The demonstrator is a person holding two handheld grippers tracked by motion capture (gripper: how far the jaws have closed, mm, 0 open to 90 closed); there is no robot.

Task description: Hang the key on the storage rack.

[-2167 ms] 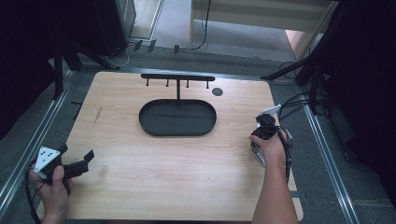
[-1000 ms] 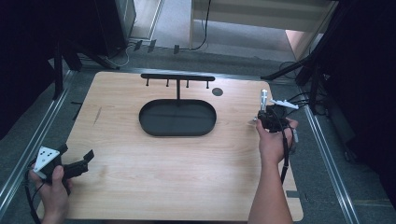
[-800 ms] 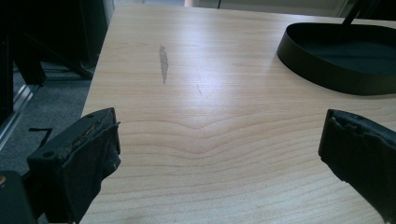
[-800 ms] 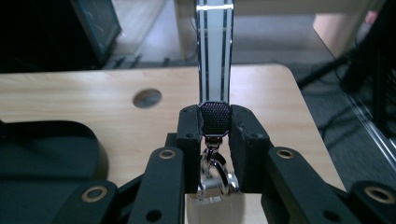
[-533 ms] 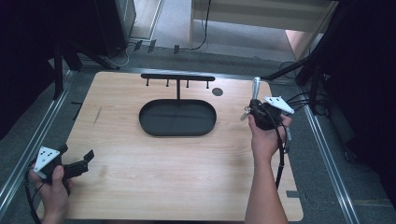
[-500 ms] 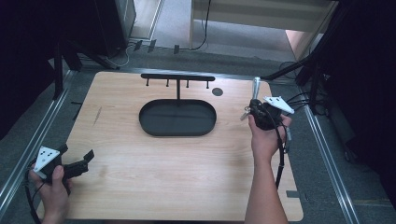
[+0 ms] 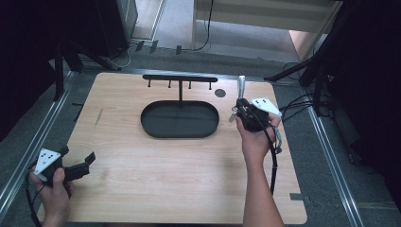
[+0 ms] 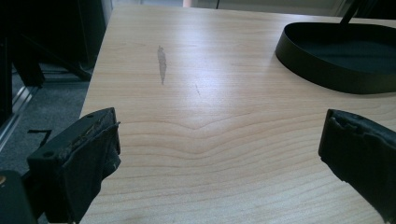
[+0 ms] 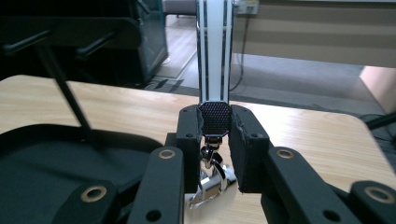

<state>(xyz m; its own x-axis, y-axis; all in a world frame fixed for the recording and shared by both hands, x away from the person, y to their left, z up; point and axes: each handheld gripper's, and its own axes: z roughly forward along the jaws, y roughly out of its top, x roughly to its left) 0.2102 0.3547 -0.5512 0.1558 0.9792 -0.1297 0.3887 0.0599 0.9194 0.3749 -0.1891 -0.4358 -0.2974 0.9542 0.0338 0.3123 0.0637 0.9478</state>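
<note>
A keyring strap (image 9: 213, 51) is pinched between the jaws of the right gripper (image 9: 215, 140), held upright. It is a flat white band with thin dark lines along both edges, ending below in a dark, dotted six-sided cap (image 9: 214, 119). Beneath the cap hangs a shiny metal swivel clasp (image 9: 211, 179). From above, the strap (image 7: 241, 88) stands over the worktop (image 7: 189, 189), just right of the oval black tray (image 7: 180, 118).

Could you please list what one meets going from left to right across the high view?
Left claw → black oval tray of the hook stand → right claw, shut on a striped strap with a metal clasp.
</note>
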